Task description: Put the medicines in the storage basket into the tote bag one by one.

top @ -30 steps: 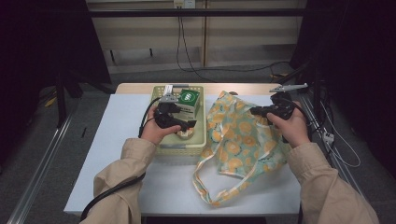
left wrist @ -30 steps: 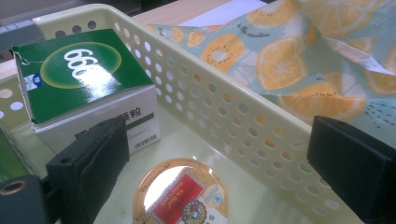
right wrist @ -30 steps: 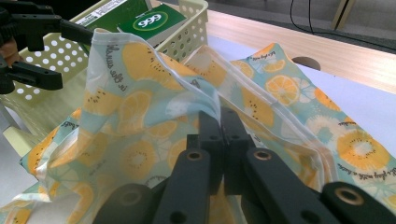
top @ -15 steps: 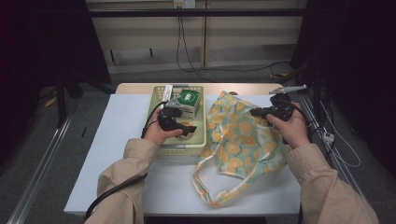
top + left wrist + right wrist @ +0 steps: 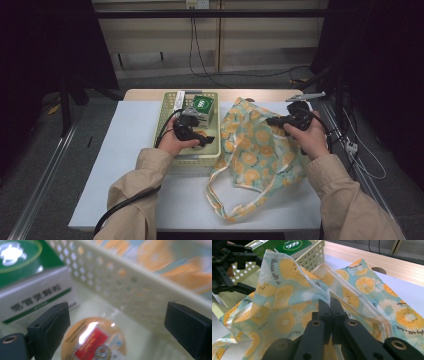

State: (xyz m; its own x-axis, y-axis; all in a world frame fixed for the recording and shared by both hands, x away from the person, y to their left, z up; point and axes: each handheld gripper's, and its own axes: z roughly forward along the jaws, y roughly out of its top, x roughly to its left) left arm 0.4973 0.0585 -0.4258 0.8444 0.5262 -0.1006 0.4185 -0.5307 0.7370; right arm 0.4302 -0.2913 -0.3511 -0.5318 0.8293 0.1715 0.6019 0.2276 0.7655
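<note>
The right claw (image 5: pixel 329 305) is pinching the limp, light fruit-print fabric bag (image 5: pixel 260 150) by its rim, while the left claw (image 5: pixel 117 332) is hovering released over a small, smooth round tin (image 5: pixel 95 340) in the basket (image 5: pixel 212 150), best taken by its sides.

Bag (image 5: pixel 287 297) is showing as thin printed cloth, soft and creased; basket (image 5: pixel 130 290) is looking like matt perforated plastic. Round lid (image 5: pixel 96 340) is reading glossy, probably foil or plastic, too blurred to tell. Box (image 5: pixel 35 300) is looking like smooth printed card.
</note>
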